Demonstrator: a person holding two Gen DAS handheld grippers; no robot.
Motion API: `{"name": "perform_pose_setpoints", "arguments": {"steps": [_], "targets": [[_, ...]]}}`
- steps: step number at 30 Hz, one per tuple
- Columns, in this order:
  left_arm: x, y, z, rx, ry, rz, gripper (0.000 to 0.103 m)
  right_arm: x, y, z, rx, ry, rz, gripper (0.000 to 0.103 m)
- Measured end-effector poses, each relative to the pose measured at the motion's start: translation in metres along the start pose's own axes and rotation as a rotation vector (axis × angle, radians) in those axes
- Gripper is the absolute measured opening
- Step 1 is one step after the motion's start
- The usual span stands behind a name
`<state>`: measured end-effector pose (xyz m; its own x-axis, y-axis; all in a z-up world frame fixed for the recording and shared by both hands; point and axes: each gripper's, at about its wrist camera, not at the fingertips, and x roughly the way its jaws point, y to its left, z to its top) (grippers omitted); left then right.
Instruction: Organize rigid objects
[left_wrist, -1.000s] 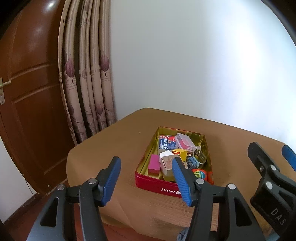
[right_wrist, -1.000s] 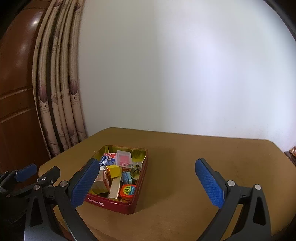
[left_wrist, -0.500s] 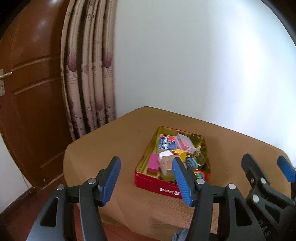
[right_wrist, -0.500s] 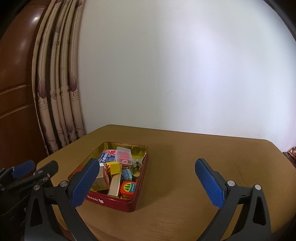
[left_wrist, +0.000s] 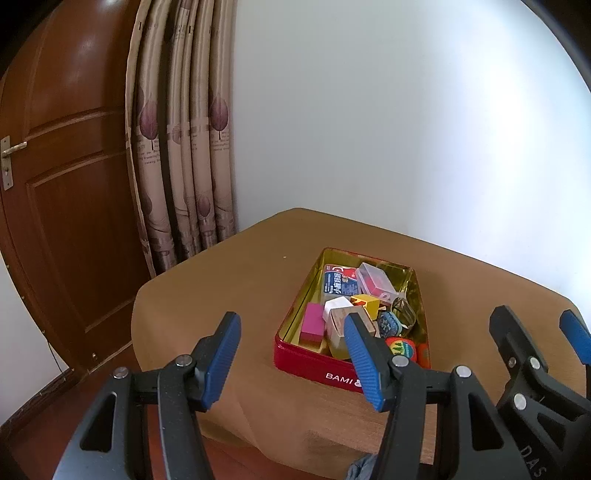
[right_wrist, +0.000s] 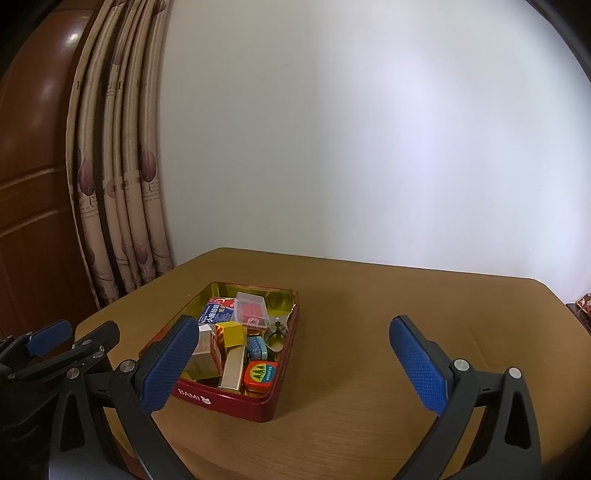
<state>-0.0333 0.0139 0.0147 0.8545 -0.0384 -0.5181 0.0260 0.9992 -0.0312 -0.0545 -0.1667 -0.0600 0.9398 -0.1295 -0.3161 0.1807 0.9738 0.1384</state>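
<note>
A red tin (left_wrist: 314, 363) with a gold inside, marked BAMI, sits on the brown table (left_wrist: 229, 288); it also shows in the right wrist view (right_wrist: 236, 404). It holds several small items: a clear box with red contents (right_wrist: 252, 309), a yellow cube (right_wrist: 232, 333), a pink block (left_wrist: 312, 320), a round orange tin (right_wrist: 260, 374). My left gripper (left_wrist: 291, 358) is open and empty, near the table's front edge, in front of the red tin. My right gripper (right_wrist: 295, 365) is open and empty, to the right of the red tin.
A patterned curtain (left_wrist: 181, 147) and a brown wooden door (left_wrist: 62, 184) stand left of the table. A white wall (right_wrist: 369, 129) is behind it. Bare tabletop (right_wrist: 388, 314) lies right of the tin.
Both grippers have moved slightly back and up, so the tin looks a little farther off. Both stay open and empty. Nothing in the tin has moved.
</note>
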Motion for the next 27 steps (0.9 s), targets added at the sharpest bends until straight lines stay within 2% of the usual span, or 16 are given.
{"name": "perform_pose_setpoints", "arguments": {"steps": [12, 27], "targets": [[0.0008, -0.0039, -0.002, 0.032, 0.019, 0.002, 0.06, -0.0036, -0.0034, 0.0016, 0.006, -0.011, -0.001, 0.102], [-0.0049, -0.0045, -0.0024, 0.045, -0.008, -0.004, 0.06, -0.0085, -0.0073, 0.0048, 0.011, -0.045, -0.001, 0.102]]}}
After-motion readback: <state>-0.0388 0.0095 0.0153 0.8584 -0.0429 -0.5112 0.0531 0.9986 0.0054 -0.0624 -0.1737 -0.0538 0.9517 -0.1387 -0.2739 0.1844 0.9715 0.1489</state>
